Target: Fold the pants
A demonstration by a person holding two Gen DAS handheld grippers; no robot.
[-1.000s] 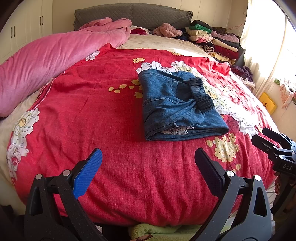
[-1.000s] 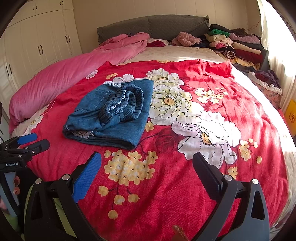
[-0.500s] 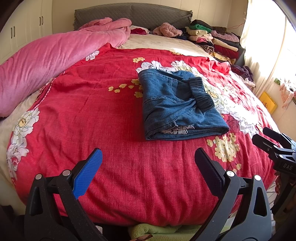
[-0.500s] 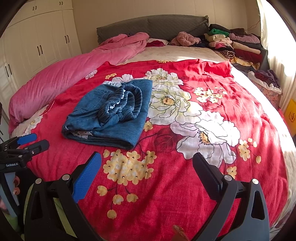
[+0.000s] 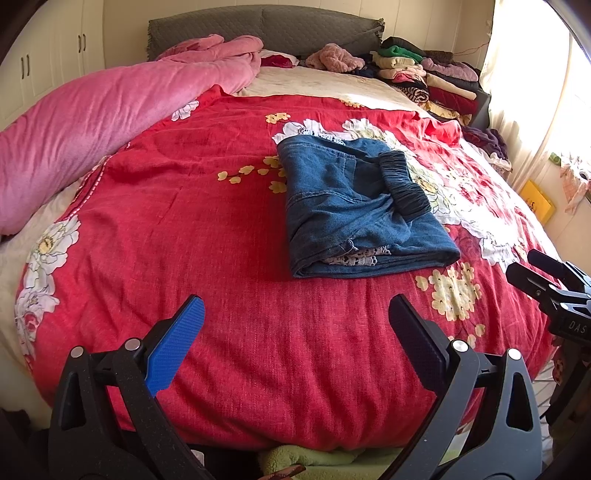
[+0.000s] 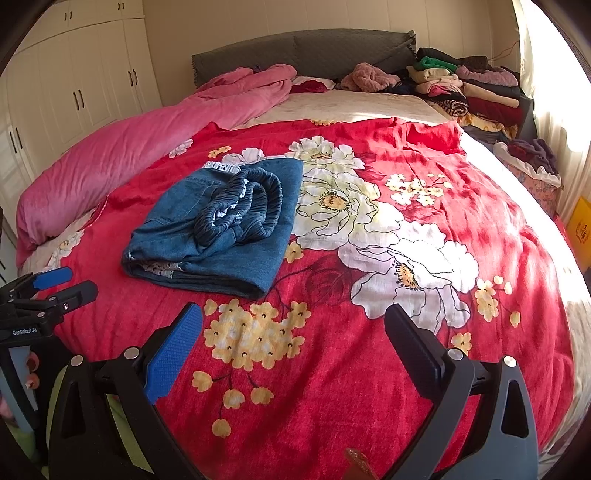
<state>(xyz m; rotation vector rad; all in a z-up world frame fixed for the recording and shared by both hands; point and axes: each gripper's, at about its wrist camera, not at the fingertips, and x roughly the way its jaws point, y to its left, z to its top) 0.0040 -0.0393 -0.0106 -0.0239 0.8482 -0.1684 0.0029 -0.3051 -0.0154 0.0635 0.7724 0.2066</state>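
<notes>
Blue denim pants (image 5: 354, 206) lie folded into a compact rectangle on the red floral bedspread (image 5: 207, 229), the gathered elastic waistband on top. They also show in the right wrist view as folded pants (image 6: 218, 229), left of centre. My left gripper (image 5: 295, 314) hovers open over the bed's near edge, short of the pants, holding nothing. My right gripper (image 6: 293, 325) is open too, above the yellow flower print just right of the pants. Each gripper is visible at the other view's edge: the right gripper (image 5: 532, 269) and the left gripper (image 6: 62, 284).
A pink duvet (image 5: 96, 122) is rolled along the bed's left side. Stacks of folded clothes (image 5: 424, 81) sit at the head on the right, by the grey headboard (image 5: 258, 26). White wardrobes (image 6: 74, 85) stand at left. A yellow box (image 5: 537, 205) lies by the window wall.
Both views have shifted very slightly; the pants lie as before and both grippers stay open.
</notes>
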